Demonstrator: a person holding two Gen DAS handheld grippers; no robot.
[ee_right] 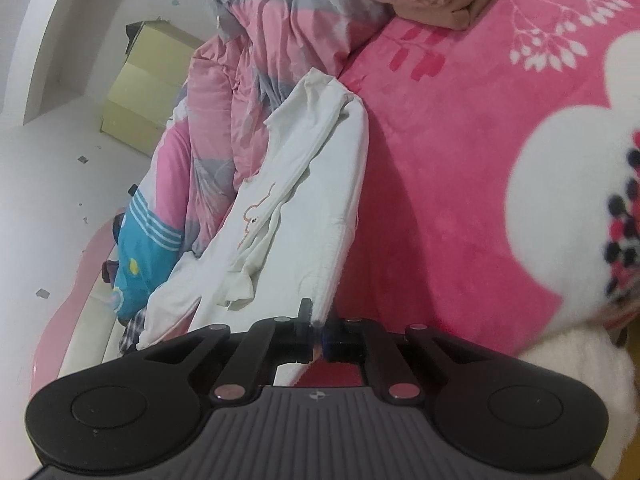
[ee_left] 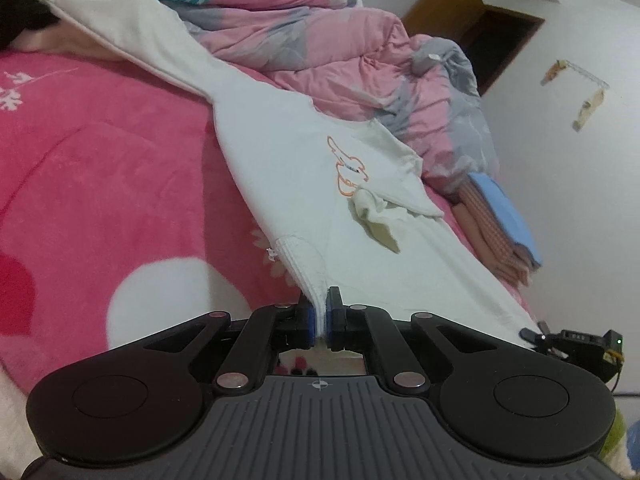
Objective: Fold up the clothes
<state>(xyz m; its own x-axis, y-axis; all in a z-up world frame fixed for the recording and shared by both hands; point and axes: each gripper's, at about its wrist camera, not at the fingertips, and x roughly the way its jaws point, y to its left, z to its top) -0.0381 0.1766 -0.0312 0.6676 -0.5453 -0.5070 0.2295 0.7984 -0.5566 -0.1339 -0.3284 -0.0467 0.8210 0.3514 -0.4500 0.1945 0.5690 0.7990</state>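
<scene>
A white long-sleeved top (ee_left: 288, 160) with an orange outline drawing on its chest hangs stretched above the pink bed cover (ee_left: 100, 168). My left gripper (ee_left: 321, 312) is shut on its ribbed hem edge, cloth pinched between the blue pads. In the right wrist view the same white top (ee_right: 320, 184) runs away from me, one sleeve folded across it. My right gripper (ee_right: 319, 330) is shut on the near edge of the top. In the left wrist view the other gripper (ee_left: 576, 344) shows at the right edge.
A crumpled pink and grey quilt (ee_left: 360, 52) lies along the far side of the bed. A stack of folded clothes (ee_left: 504, 220) with a blue piece on top sits beside it. A teal striped garment (ee_right: 140, 240) lies near the bed's edge. A yellow cabinet (ee_right: 148, 92) stands on the floor.
</scene>
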